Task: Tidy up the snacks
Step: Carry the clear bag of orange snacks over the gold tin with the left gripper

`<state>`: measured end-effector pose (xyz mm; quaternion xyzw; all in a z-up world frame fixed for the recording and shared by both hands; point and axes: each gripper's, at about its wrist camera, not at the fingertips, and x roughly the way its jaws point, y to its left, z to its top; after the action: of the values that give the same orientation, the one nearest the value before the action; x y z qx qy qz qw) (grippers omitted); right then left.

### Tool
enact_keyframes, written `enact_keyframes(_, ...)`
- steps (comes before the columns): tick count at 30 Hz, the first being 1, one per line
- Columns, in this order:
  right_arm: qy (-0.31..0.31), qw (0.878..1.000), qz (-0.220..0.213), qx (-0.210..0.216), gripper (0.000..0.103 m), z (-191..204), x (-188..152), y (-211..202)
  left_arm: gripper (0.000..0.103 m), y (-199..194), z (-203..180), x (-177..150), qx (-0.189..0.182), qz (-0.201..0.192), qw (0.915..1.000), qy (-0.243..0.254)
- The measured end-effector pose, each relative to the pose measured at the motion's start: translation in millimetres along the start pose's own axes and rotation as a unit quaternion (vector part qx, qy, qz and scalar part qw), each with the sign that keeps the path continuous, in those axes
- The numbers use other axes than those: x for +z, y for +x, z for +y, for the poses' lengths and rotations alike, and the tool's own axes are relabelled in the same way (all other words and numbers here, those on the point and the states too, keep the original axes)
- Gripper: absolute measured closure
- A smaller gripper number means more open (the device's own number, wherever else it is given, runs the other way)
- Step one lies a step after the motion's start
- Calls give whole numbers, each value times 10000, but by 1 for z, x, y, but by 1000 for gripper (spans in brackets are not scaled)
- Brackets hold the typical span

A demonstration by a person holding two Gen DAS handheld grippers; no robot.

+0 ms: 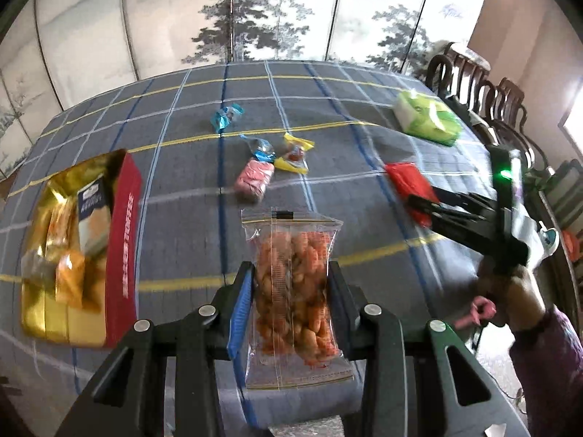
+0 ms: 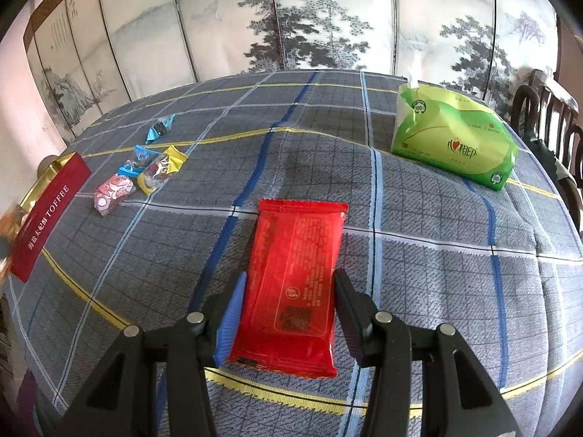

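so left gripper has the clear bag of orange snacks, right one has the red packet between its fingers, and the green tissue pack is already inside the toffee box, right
Not quite. The right wrist view shows the green tissue pack lying on the tablecloth, far from the toffee box. The rest stands: the left gripper holds the clear bag of orange snacks, and the right gripper has the red packet between its fingers.

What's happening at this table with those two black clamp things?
A person is sorting snacks with a handheld gripper in each hand. The left gripper has its jaws closed on a clear bag of orange snacks. The right gripper straddles a red packet. A red-and-gold box already holds several packets; small candies lie loose.
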<state>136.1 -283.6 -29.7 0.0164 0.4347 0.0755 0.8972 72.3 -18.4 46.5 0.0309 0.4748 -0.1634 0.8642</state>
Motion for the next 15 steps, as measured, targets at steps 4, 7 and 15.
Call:
enact_keyframes(4, -34, 10000, 9, -59, 54, 1, 0, 0, 68, -26, 6, -11, 132, -217, 9995, -173)
enact_keyframes(7, -44, 10000, 12, -84, 54, 2, 0, 0, 68, -44, 16, -14, 425, -396, 9981, -222)
enact_keyframes(15, -86, 9998, 25, -191, 54, 5, 0, 1, 68, -69, 45, -22, 1222, -727, 9892, -345)
